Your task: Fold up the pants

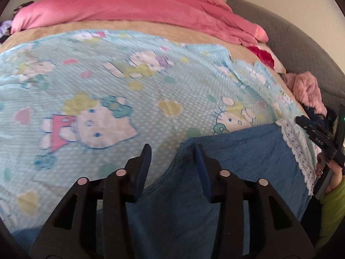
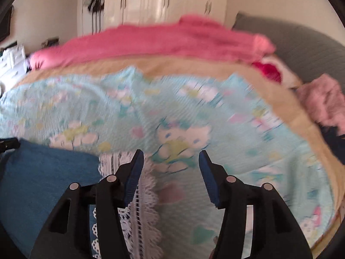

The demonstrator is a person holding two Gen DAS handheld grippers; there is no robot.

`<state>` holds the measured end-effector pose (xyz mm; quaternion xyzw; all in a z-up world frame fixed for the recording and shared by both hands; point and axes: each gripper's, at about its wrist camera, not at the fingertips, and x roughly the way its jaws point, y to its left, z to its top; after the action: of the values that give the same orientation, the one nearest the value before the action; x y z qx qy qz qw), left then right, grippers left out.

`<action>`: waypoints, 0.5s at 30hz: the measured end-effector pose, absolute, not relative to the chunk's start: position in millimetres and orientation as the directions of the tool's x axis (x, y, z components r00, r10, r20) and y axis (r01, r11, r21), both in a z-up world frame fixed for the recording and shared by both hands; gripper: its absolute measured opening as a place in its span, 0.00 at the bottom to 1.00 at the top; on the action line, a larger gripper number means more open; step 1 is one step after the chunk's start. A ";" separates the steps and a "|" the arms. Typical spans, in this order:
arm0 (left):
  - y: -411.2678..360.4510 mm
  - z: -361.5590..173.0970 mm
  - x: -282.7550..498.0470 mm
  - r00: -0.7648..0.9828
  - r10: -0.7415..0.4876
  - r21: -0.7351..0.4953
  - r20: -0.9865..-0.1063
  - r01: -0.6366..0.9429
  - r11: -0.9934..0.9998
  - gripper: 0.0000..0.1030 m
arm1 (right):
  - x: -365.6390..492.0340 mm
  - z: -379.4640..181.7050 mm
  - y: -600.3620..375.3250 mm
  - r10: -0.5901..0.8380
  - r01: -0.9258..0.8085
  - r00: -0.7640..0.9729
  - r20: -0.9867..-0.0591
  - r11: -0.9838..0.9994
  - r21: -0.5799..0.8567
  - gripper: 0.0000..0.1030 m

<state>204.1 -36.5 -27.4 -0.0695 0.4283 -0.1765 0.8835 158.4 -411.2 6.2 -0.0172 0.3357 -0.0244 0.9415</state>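
While pants (image 1: 226,172) lie flat on bed (image 1: 107,82), near edge, both claws parted, gripping nothing: left claw (image 1: 172,149) over denim edge, right claw (image 2: 170,155) over lace hem (image 2: 142,185). Denim soft, limp, moderately heavy; pinch corners or hem, both layers.

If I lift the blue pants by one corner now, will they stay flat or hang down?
The blue pants would probably hang down: they are soft cloth, lying with creases on the cartoon-print blanket. The white lace trim looks thin and might snag on a finger. On this textured blanket they would likely bunch up when pushed rather than slide.
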 end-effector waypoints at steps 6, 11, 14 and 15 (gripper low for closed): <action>-21.9 8.0 172.9 0.661 -0.273 -0.152 -0.699 0.236 0.960 0.70 | 106.5 27.8 -410.5 0.039 0.002 0.800 -0.599 0.998 0.067 0.65; -13.5 25.9 128.2 0.725 -0.182 -0.048 -0.664 0.202 0.978 0.86 | 83.8 17.4 -370.3 0.153 -0.132 0.699 -0.699 0.988 0.085 0.70; -9.3 20.2 103.2 0.723 -0.148 -0.023 -0.675 0.180 0.983 0.91 | 78.3 15.5 -346.5 0.202 -0.203 0.663 -0.721 0.975 0.087 0.76; -8.5 15.7 96.5 0.716 -0.149 -0.024 -0.682 0.182 0.983 0.91 | 77.4 14.9 -336.0 0.207 -0.231 0.653 -0.728 0.970 0.069 0.78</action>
<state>96.5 -8.5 15.7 0.0223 0.3662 -0.0894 0.9260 77.4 -336.0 14.9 -0.0149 0.3987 0.1207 0.9090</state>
